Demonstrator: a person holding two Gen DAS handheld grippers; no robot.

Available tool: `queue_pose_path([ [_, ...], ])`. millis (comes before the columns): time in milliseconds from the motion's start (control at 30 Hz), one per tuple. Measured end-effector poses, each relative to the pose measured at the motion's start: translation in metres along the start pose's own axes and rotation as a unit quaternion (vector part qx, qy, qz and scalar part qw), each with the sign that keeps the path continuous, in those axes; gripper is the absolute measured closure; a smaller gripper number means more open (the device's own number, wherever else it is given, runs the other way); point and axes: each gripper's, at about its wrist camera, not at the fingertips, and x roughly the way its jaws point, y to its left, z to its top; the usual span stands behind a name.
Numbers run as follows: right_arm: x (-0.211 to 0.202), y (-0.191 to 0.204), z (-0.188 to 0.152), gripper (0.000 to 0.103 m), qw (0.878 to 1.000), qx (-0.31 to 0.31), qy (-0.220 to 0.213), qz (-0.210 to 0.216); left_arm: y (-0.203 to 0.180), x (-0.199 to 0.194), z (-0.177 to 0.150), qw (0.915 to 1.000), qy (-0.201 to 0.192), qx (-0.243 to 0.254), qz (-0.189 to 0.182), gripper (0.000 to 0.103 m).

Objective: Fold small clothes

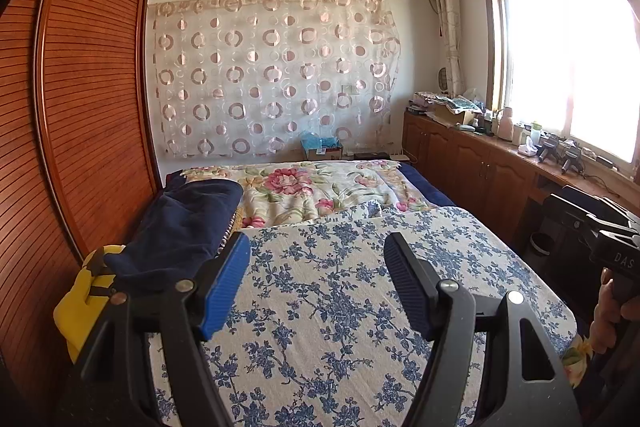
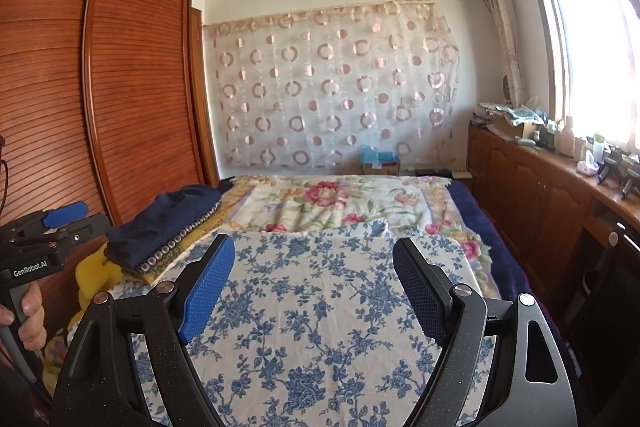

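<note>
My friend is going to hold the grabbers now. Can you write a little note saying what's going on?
Left gripper: open, empty, above the blue-flowered cloth.
Right gripper: open, empty, above the same cloth.
Clothes: a dark navy garment lies on a pile at the bed's left edge, with something yellow beside it.
Done: no folded clothes on the cloth yet.
Left: pick a garment from the pile, spread it on the cloth, fold it.

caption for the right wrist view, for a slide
Open right gripper above blue-flowered cloth on bed; navy clothes pile at left.
</note>
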Motion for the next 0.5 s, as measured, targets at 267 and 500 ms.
queue_pose_path([
  [267,-0.0002,-0.0006,0.0002,0.020,1.000,0.000,0.000,0.000,-0.0010,0.0008,-0.0006,1.0000,0.000,0.000,0.001,0.033],
  [500,-0.0002,-0.0001,0.0002,0.020,1.000,-0.001,0.000,0.000,-0.0007,0.0005,-0.0008,1.0000,0.000,-0.001,0.000,0.033],
])
